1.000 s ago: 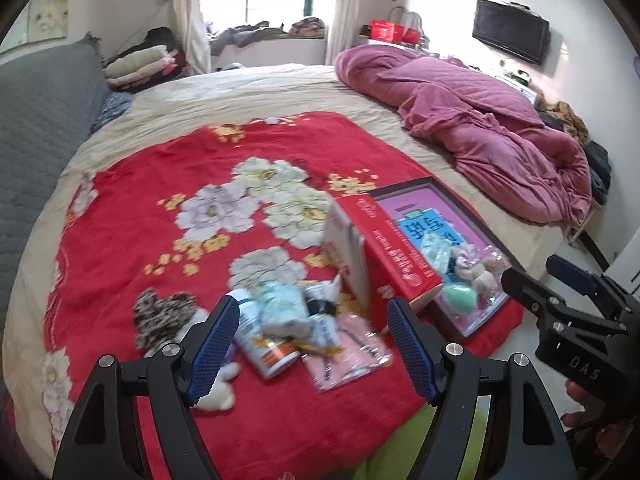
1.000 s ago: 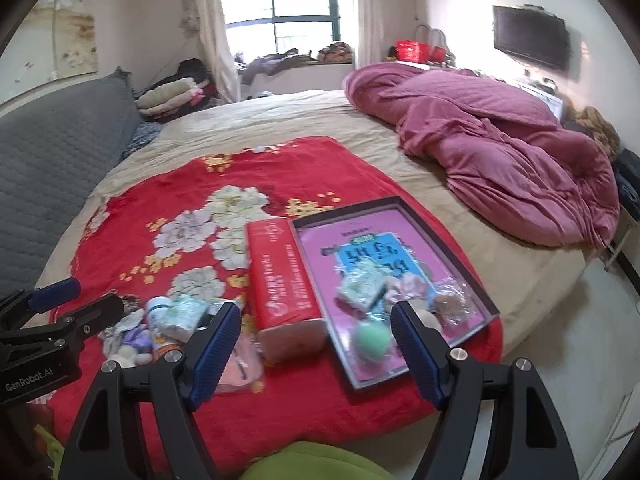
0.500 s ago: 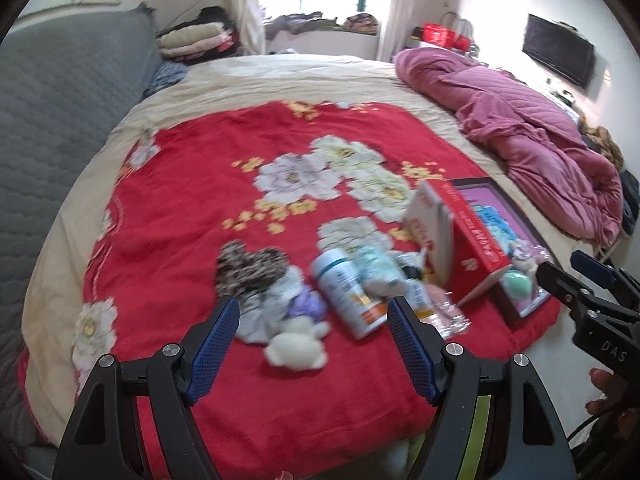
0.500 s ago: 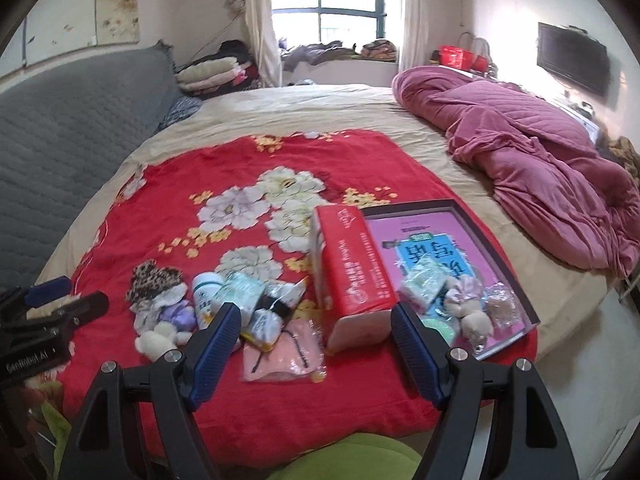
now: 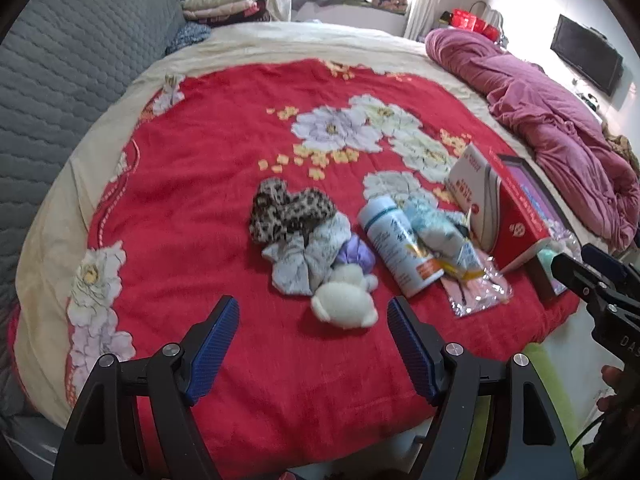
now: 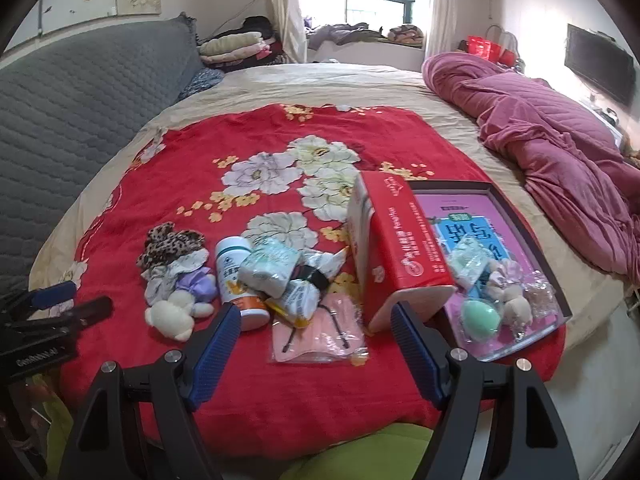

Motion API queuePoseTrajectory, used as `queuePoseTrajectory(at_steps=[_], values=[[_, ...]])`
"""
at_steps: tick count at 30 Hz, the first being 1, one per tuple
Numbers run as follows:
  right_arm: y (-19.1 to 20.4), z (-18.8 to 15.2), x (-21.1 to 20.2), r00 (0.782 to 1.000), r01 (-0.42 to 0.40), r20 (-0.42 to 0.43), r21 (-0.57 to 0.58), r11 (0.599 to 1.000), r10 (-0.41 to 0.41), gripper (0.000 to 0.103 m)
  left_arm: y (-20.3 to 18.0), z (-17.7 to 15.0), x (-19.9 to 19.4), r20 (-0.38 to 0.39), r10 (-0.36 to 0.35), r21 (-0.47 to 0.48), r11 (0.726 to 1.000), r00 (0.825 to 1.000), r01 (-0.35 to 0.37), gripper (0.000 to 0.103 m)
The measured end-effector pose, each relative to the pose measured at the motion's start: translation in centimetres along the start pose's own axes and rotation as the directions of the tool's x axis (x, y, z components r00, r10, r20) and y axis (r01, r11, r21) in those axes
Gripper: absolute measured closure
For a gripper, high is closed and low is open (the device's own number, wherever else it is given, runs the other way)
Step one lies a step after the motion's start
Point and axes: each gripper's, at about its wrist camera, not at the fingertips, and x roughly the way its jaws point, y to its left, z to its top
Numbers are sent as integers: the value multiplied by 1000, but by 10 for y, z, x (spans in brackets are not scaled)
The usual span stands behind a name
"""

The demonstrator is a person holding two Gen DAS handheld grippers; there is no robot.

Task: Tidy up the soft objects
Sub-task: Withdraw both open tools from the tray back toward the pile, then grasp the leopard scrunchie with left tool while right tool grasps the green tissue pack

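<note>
A white plush toy (image 5: 345,300) lies on the red flowered blanket (image 5: 208,168), just beyond my open left gripper (image 5: 312,334). Behind the toy lie a purple soft piece (image 5: 356,254), a grey-white scrunchie (image 5: 308,254) and a leopard-print scrunchie (image 5: 286,210). To their right are a white bottle (image 5: 396,248), small packets (image 6: 276,270) and a pink packet (image 6: 316,334). My right gripper (image 6: 316,340) hangs open over that pink packet, holding nothing. A dark tray (image 6: 524,216) at the right holds a green sponge (image 6: 480,316) and several soft items.
A red carton (image 6: 404,244) stands between the pile and the tray. A crumpled pink quilt (image 6: 560,120) covers the bed's right side. A grey padded headboard (image 5: 60,80) runs along the left. Folded clothes (image 6: 240,46) lie at the far end.
Both gripper views have swung left and sunk closer to the bed. The plush toy and scrunchies now sit ahead of my left gripper; the right one now faces the packets instead of the tray.
</note>
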Motion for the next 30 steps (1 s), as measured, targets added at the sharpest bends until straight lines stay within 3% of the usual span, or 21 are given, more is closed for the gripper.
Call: queuePoseTrajectory(at_steps=[18, 30], values=[[2, -12, 42, 996, -29, -80, 17, 999, 31, 26, 21, -6, 34, -49, -5, -55, 998, 999, 2, 25], [7, -4, 78, 991, -54, -119, 25, 998, 57, 26, 29, 21, 67, -64, 12, -62, 998, 998, -16, 25]])
